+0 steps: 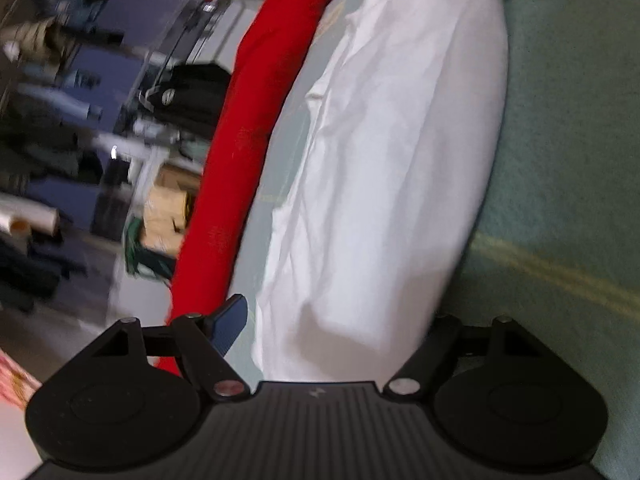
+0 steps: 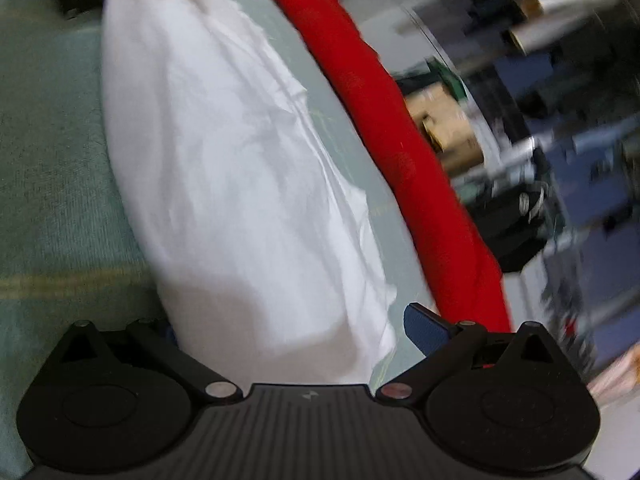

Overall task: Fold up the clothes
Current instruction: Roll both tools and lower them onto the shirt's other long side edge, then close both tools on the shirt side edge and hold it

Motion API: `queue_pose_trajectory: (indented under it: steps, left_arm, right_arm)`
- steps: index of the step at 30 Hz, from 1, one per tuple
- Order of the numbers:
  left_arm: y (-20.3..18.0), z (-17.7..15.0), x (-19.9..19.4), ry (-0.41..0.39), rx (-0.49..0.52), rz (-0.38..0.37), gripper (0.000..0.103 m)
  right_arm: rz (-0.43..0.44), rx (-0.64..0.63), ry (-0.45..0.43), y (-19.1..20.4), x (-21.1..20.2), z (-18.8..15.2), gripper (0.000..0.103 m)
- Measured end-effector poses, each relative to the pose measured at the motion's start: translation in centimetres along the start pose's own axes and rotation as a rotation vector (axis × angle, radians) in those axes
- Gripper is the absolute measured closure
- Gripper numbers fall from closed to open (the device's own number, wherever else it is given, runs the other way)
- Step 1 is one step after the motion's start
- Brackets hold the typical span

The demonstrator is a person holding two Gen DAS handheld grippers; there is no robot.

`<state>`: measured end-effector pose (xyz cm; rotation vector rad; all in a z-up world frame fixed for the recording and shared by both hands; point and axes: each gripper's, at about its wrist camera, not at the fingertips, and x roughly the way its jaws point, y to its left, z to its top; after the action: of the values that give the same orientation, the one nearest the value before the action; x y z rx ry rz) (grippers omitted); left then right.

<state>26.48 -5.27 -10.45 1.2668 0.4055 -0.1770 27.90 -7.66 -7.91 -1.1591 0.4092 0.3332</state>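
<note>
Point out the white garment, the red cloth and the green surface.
white garment (image 1: 384, 160), left wrist view, middle of the fabric
red cloth (image 2: 384, 132), right wrist view, mid-length of the roll
green surface (image 1: 560, 160), left wrist view, bare patch

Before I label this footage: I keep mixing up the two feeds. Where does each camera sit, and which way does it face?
Left wrist: on the left gripper, facing along the white garment, red garment to its left; its jaws straddle the white cloth.
Right wrist: on the right gripper, facing the white garment from its opposite end, red garment to the right.
Shared: both garments and the green table cover.
</note>
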Motion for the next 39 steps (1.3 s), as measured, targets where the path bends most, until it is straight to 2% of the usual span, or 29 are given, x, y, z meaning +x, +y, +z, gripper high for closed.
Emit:
queue_pose_trajectory:
  steps: [3,6,8,9,11,13,17,20,21,22,23,24,26,29,39]
  left_arm:
    - [-0.4,0.4,0.5,0.004,0.001,-0.012,0.036]
    - [-1.0,0.3,0.1,-0.01,0.018,-0.013,0.047]
    - [-1.4,0.3,0.0,-0.009,0.019,-0.03,0.066]
    - [-1.7,0.2,0.1,-0.008,0.027,-0.037,0.07]
    - [-2.2,0.2,0.2,-0.008,0.044,-0.05,0.092]
    - [-2.6,0.2,0.2,-0.007,0.061,-0.064,0.1]
    - [-2.7,0.0,0.1,-0.007,0.044,-0.07,0.102]
    - [-2.6,-0.2,0.0,-0.008,0.032,-0.075,0.102]
    - [-2.6,-0.2,-0.1,-0.006,0.029,-0.078,0.102]
    - [-2.6,-0.2,-0.2,-0.005,0.027,-0.08,0.103]
    - [-2.6,-0.2,-0.2,-0.004,0.024,-0.082,0.103]
    - [-2.6,-0.2,-0.3,-0.002,0.022,-0.085,0.103]
    - [-2.7,-0.3,-0.5,0.0,0.019,-0.088,0.103]
    - [-2.6,-0.3,-0.5,0.004,0.006,-0.094,0.103]
    - [-2.8,-0.3,-0.8,-0.003,-0.015,-0.081,0.103]
  right_arm:
    - [-0.005,-0.066,-0.005,0.8,0.5,1.1,0.0]
    - [0.026,-0.024,0.0,0.2,0.8,0.7,0.0]
    - [0.027,-0.018,-0.003,0.4,0.6,0.5,0.0]
    - [0.03,-0.021,0.0,0.6,0.5,0.5,0.0]
    - [0.044,-0.024,0.008,0.6,0.5,0.6,0.0]
    - [0.057,-0.025,0.016,0.6,0.5,0.7,0.0]
    - [0.063,-0.013,0.017,0.8,0.1,0.4,0.002]
    - [0.076,0.01,-0.003,1.5,-0.7,-0.1,0.019]
    - [0.085,0.017,-0.01,1.9,-1.1,-0.2,0.034]
    - [0.107,0.02,-0.019,2.2,-1.4,-0.3,0.061]
    - [0.129,0.011,-0.029,2.9,-1.6,-0.4,0.08]
    - [0.104,-0.019,-0.031,3.9,-1.8,-0.4,0.091]
    - [0.06,-0.068,-0.035,5.8,-2.0,-0.4,0.092]
    - [0.114,0.039,-0.026,4.2,-1.9,-0.3,0.092]
    - [0.075,0.033,-0.023,5.0,-2.4,-0.2,0.093]
